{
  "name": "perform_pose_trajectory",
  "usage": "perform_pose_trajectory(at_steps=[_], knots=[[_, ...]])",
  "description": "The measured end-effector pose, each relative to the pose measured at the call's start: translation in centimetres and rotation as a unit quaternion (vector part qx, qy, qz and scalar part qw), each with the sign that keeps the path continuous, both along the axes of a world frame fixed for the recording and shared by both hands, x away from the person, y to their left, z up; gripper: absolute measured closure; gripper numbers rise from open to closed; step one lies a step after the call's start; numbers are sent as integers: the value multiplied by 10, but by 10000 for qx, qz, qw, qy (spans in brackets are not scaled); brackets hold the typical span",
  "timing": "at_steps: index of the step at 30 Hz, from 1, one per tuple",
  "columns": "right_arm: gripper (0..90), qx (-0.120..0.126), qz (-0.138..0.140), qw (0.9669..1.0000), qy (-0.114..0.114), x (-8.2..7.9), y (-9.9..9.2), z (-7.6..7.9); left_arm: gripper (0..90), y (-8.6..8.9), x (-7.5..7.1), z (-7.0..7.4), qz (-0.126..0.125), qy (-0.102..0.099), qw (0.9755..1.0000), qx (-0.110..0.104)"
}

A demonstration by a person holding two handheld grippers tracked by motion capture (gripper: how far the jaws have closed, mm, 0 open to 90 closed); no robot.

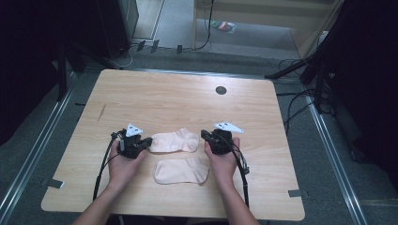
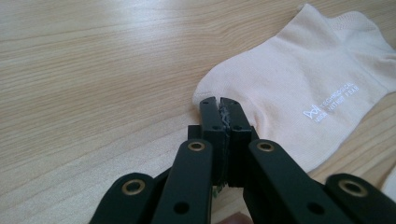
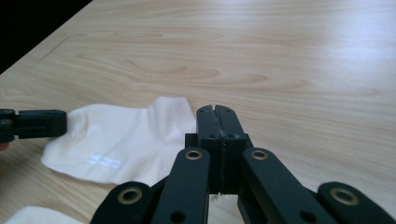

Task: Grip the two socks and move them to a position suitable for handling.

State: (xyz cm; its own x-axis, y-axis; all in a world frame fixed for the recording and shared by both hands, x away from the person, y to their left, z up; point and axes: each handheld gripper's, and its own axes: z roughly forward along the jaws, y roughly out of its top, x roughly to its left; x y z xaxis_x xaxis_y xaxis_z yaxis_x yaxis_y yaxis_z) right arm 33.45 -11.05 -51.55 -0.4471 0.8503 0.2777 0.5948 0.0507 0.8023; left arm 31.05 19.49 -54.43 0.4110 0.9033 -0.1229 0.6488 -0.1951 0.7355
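Pale pink short sock [image 2: 299,93], white printed logo and lettering too blurred to read; second matching sock [image 1: 182,170] at its 6 o'clock. Left gripper [image 2: 219,103] jaws pressed together at toe edge; whether pinching fabric, cannot tell. Right gripper [image 3: 215,112] jaws together at cuff end.

Wooden table [image 1: 187,93], round dark grommet [image 1: 221,90]

Wooden table [image 1: 187,93], grey carpet [image 1: 234,42]

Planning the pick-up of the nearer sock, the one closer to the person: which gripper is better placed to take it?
Probably the right gripper: the nearer sock lies slightly toward its side. The left gripper, jaws shut, sits at the farther sock's edge. Close call.
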Motion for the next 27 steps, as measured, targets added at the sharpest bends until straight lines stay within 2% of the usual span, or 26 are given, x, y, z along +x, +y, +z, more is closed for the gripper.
perform_pose_trajectory(at_steps=[3, 4, 7, 9, 11, 13, 15, 17, 20, 22, 23, 25, 27], knots=[[900, -13, -72, 10000, 45, -1, -10, -3, 900, 0, 0, 0, -6, -7, 10000, -3], [900, -2, -140, 9999, 97, -1, -18, -5, 900, 0, 0, 0, -78, -34, 10000, -43], [900, 70, -175, 9997, 151, -1, -25, -4, 900, -2, -1, 0, -206, -122, 9997, -82], [900, 236, -51, 9996, 114, 1, -24, -2, 900, -2, -1, -1, -227, -136, 9996, -75], [820, 266, 82, 9996, 104, 5, -19, -1, 900, -3, -1, -2, -182, -139, 9997, -100], [775, 106, 256, 9995, 174, 10, -9, -1, 897, -2, 0, -1, -137, -136, 9996, -189], [719, -207, 273, 9994, 27, 14, 0, -2, 868, 0, 0, 0, -46, -168, 9995, -256], [640, -546, 231, 9982, 12, 18, 7, -6, 755, 4, 1, 3, 90, -217, 9988, -421], [581, -651, 372, 9970, 166, 21, 11, -14, 643, 9, 2, 5, 238, -283, 9973, -638], [558, -826, 462, 9953, 219, 21, 15, -19, 616, 10, 3, 4, 246, -275, 9973, -640], [558, -826, 462, 9953, 219, 21, 15, -19, 598, 10, 3, 4, 246, -275, 9973, -640], [542, -1033, 470, 9933, 204, 21, 18, -23, 588, 8, 5, 0, 282, -176, 9976, -604], [549, -1115, 523, 9923, 152, 22, 22, -26, 587, 5, 7, -3, 291, -96, 9982, -513]])
